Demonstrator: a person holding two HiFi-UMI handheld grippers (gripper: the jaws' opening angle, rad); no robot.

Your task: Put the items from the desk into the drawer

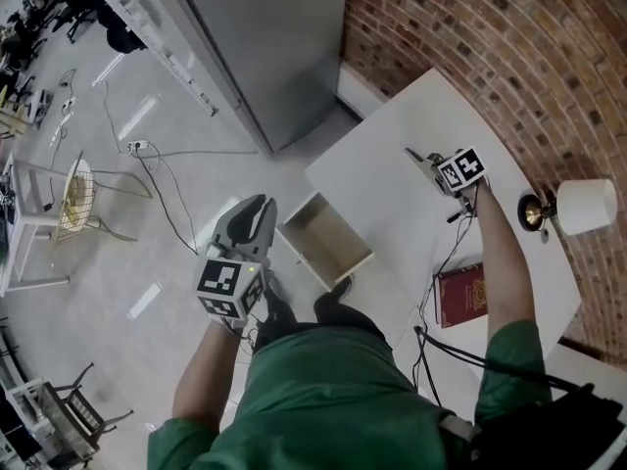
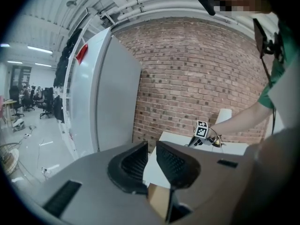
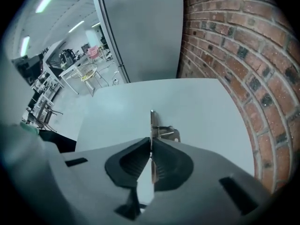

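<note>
Your right gripper (image 3: 150, 146) is squeezed shut on a thin metal thing (image 3: 161, 133). It is on the white surface (image 1: 382, 199), past the open drawer (image 1: 323, 238), with bare room all round. Your left gripper (image 1: 250, 213) is open a little and holds nothing, over the floor just beside the drawer's edge. A red book (image 1: 460, 295) lies right of the drawer, near the surface's edge.

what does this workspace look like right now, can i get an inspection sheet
surface: white desk, mostly bare
job's things: drawer open, looks empty; red book on desk; small metal item in right tool
clutter: lamp by the wall
grippers: left tool open, empty; right tool shut on small metal item
cables: black cable across desk; floor cables
surroundings: brick wall, grey cabinet
</note>
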